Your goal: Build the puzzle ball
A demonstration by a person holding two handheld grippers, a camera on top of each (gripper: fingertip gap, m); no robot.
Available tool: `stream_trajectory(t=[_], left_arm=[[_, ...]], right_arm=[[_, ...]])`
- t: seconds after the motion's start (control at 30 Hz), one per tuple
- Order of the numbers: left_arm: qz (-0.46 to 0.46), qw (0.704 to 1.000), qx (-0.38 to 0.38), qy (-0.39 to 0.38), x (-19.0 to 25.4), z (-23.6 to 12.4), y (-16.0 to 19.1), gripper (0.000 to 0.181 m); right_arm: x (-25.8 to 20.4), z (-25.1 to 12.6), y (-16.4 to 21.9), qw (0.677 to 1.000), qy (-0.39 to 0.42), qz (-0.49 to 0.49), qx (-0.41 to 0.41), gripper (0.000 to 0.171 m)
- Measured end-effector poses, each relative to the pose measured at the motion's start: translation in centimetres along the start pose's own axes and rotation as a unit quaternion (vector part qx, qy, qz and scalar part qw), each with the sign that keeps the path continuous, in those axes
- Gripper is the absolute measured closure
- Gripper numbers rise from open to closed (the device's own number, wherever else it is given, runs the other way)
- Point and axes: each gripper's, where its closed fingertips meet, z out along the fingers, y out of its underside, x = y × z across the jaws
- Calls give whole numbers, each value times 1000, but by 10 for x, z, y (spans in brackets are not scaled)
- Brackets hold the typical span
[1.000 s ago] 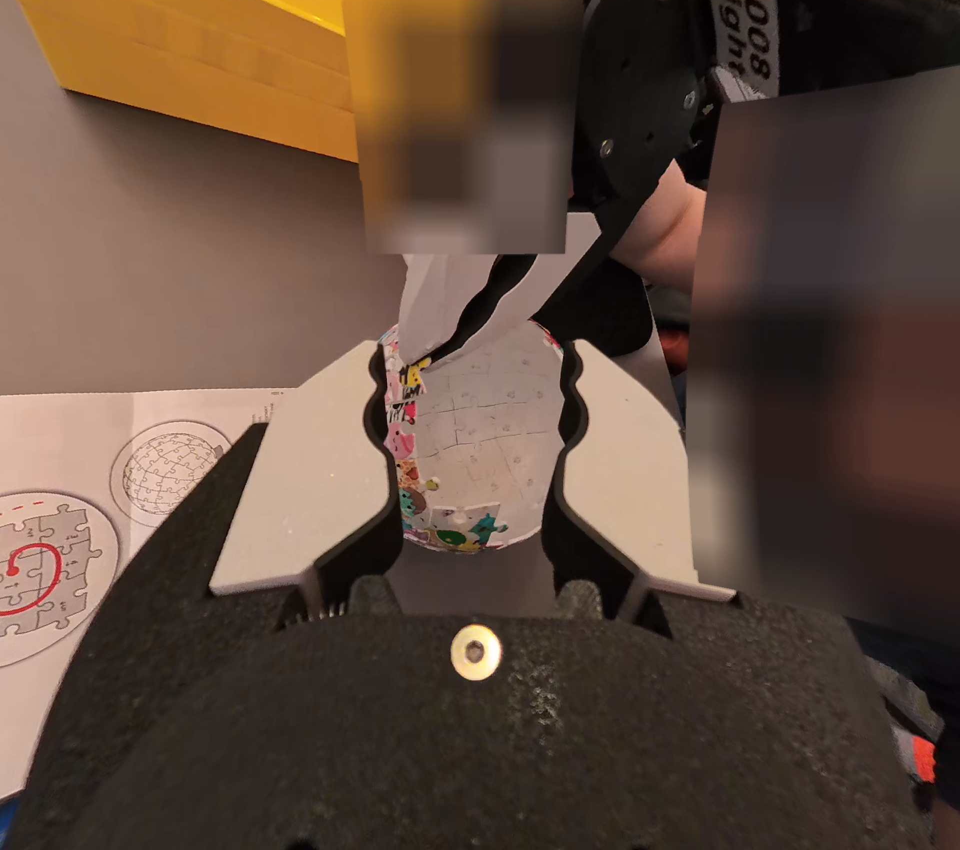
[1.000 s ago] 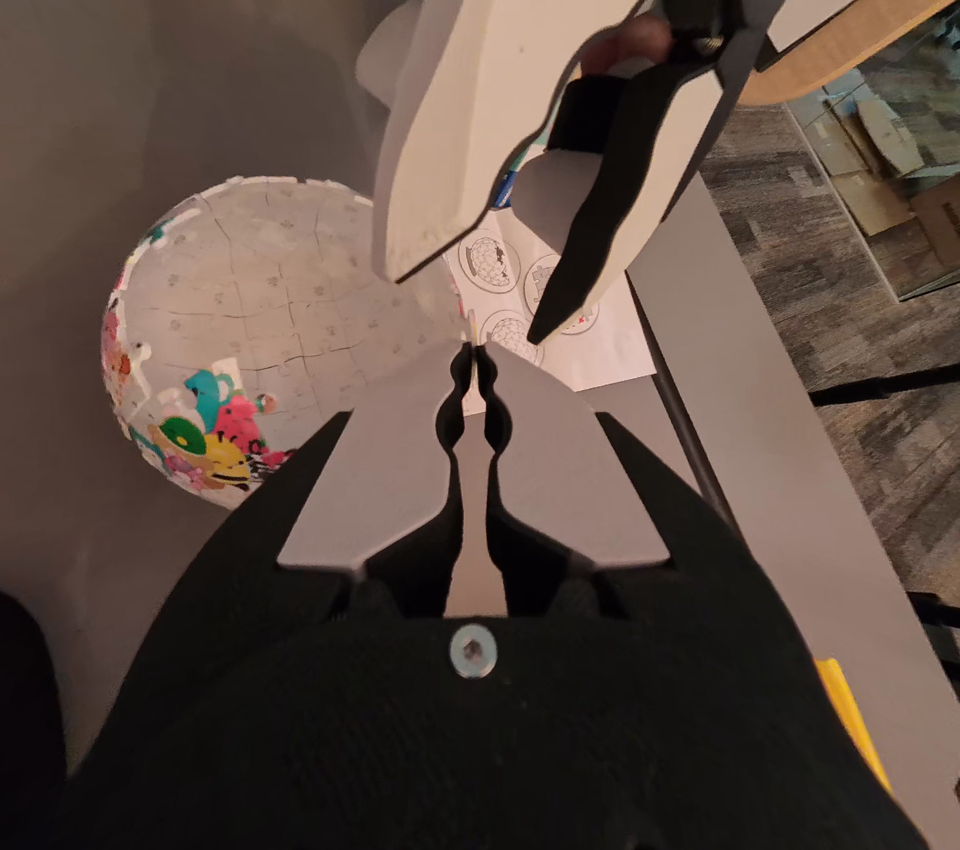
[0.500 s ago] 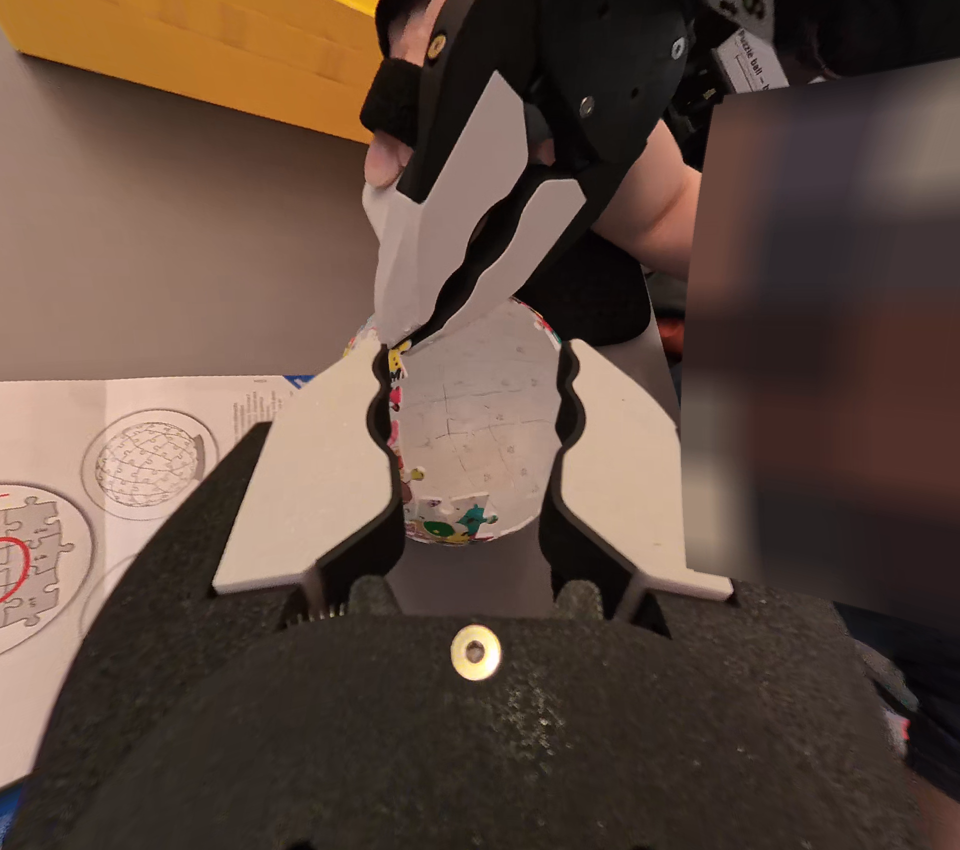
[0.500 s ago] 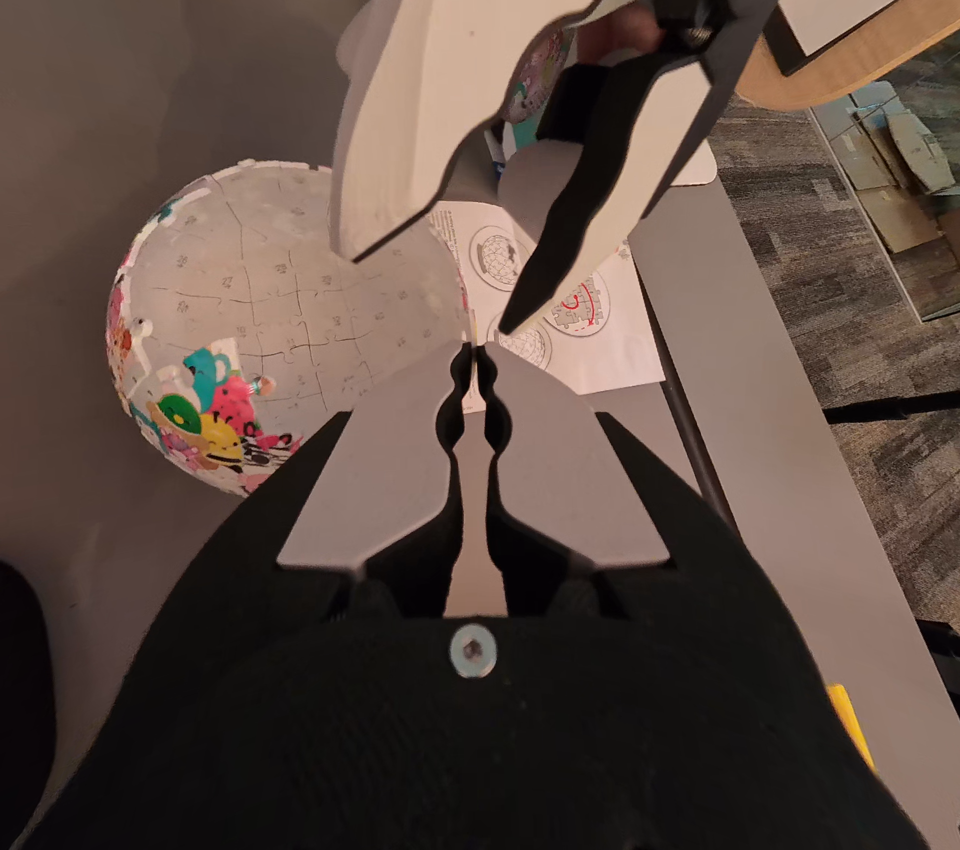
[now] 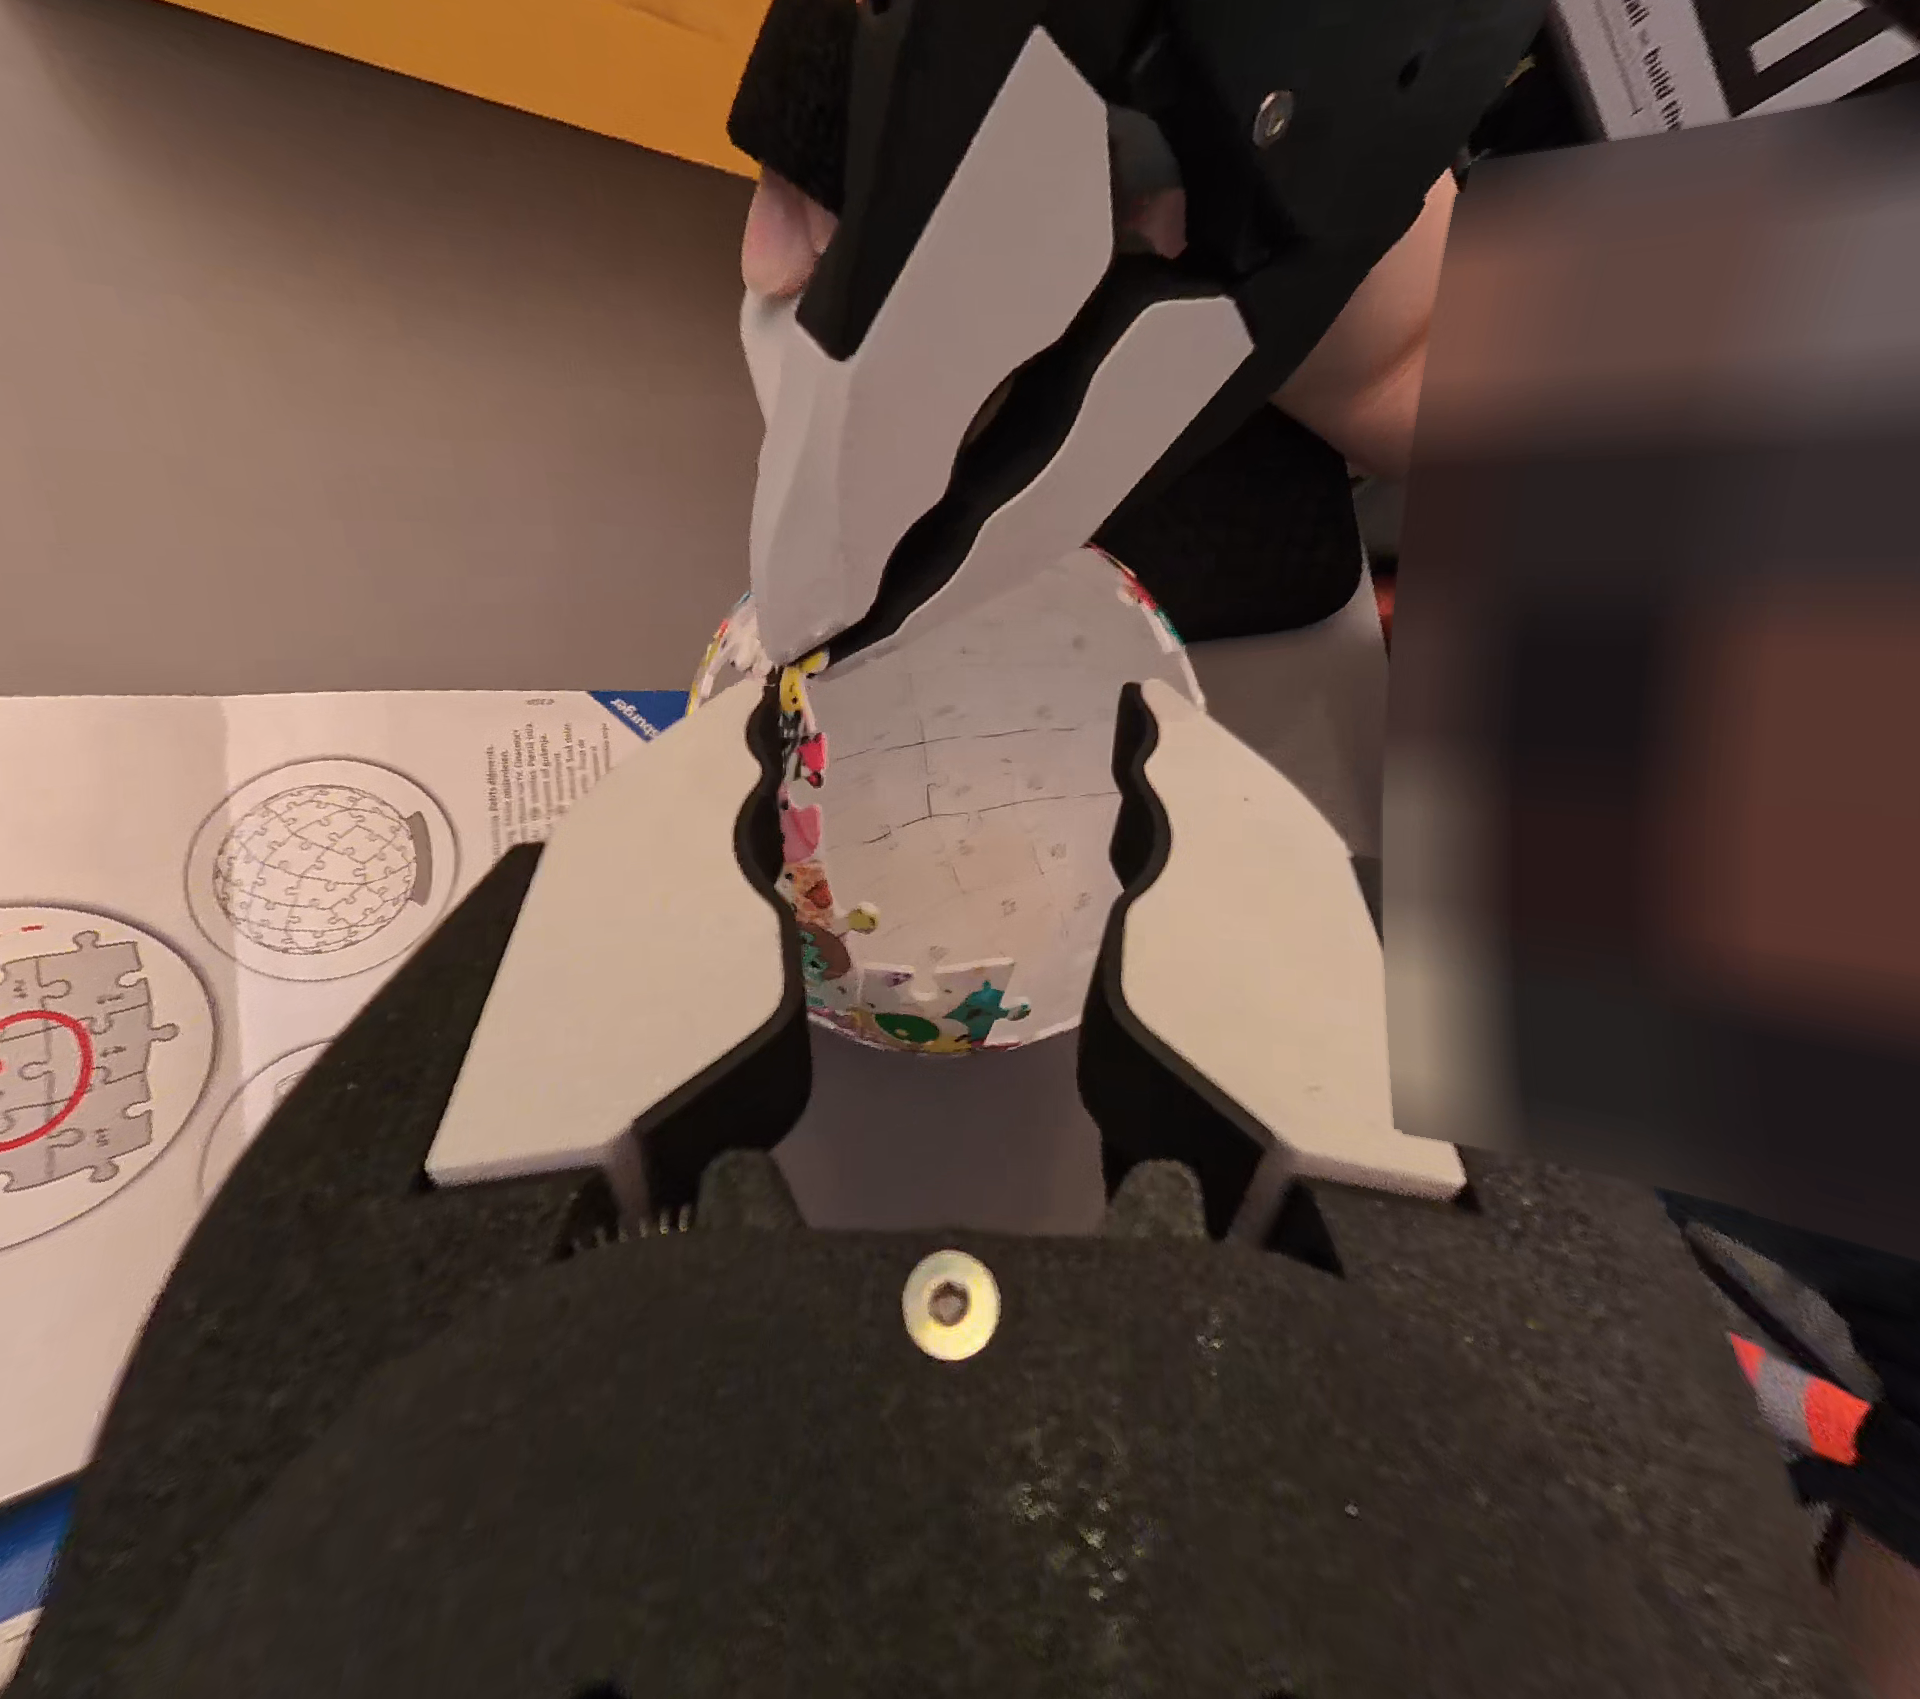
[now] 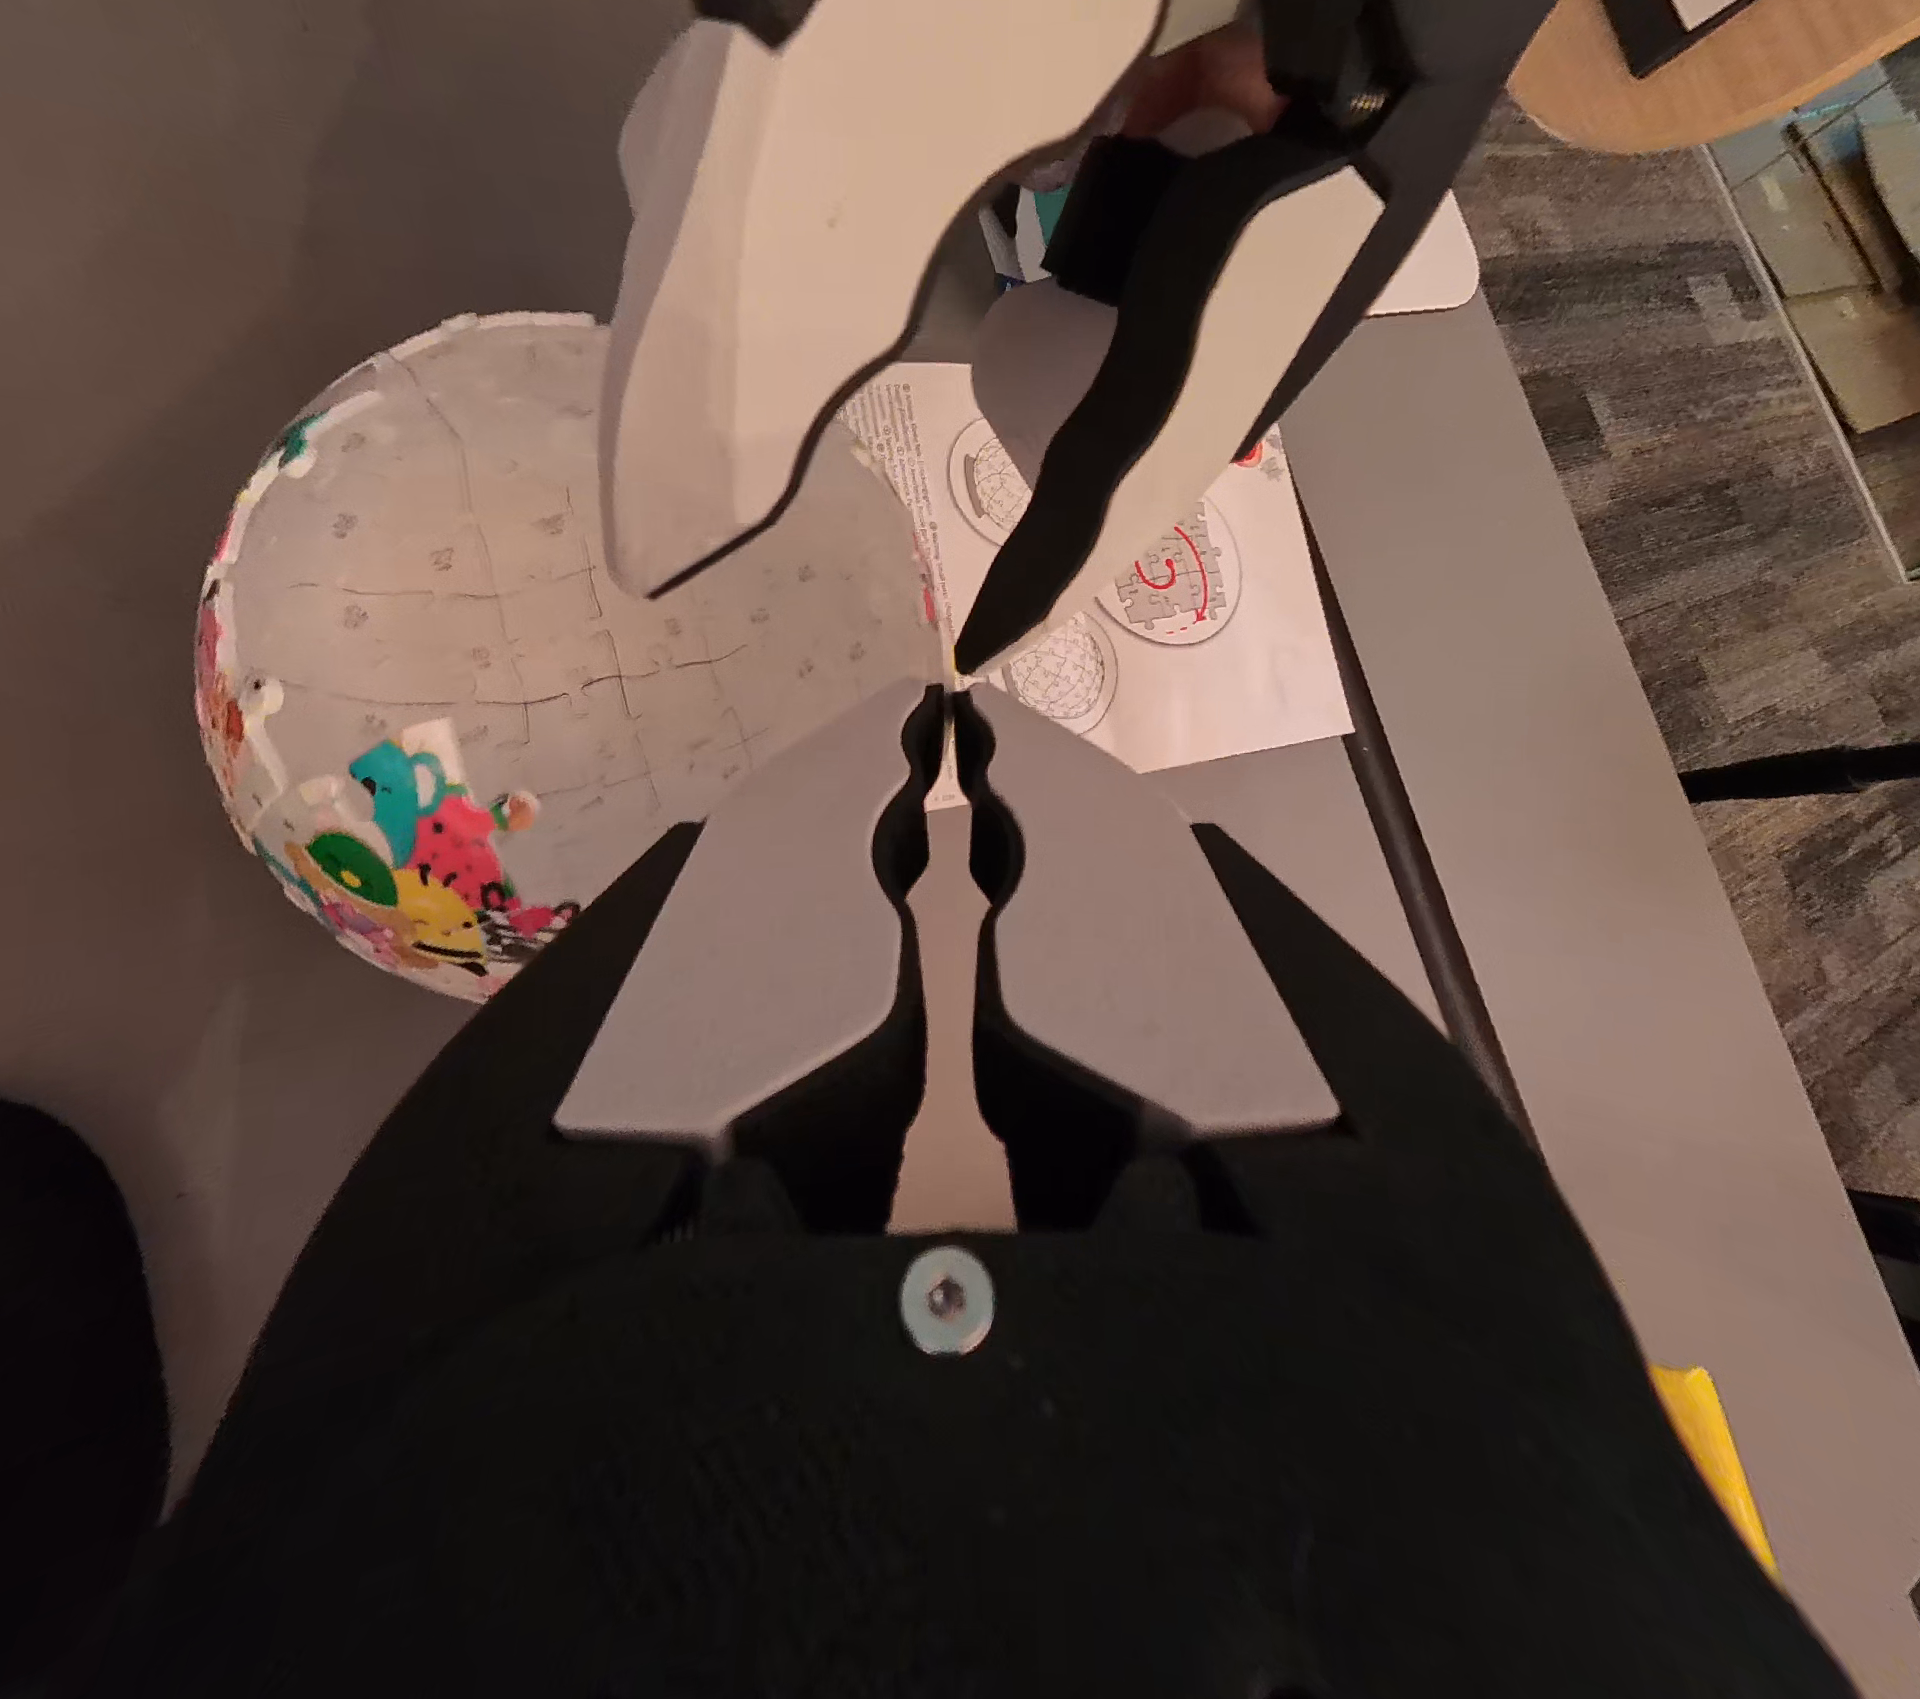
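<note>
The puzzle ball (image 6: 540, 662) rests on the grey surface (image 5: 364, 402), a part-built shell lying open side up, so that its pale inner face shows with a band of coloured print along the lower rim. An instruction sheet (image 5: 312, 849) lies flat just beside it.

The right gripper (image 6: 951, 699) has its fingers drawn together at the tips, which sit at the ball's upper rim. A sliver of something pale and yellow shows right at the tips; whether it is a puzzle piece held there or part of the rim itself cannot be told.

The left gripper (image 5: 945, 714) has its fingers apart and holds nothing. They straddle the ball, one on each side (contact with the shell is not confirmed). In the right wrist view the tip of one of these fingers sits just beside the right gripper's tips.

Assessment: the step in hand appears to be fitting work at the rim, with the left gripper positioned to brace the ball.

The next move calls for steadying the shell against rolling, then light pressure on the rim, since a hard push could likely spring the joined pieces apart.
</note>
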Motion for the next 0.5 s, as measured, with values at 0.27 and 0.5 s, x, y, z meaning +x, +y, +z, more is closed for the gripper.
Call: stream_trajectory(t=[0.27, 0.5], left_arm=[[5, 999, -28, -27, -5, 2, 3, 124], [-23, 999, -37, -17, -11, 6, 8, 120]], right_arm=[[0, 1, 0, 1000, 6, 10, -11, 168], [1, 1, 0, 1000, 12, 16, -8, 168]])
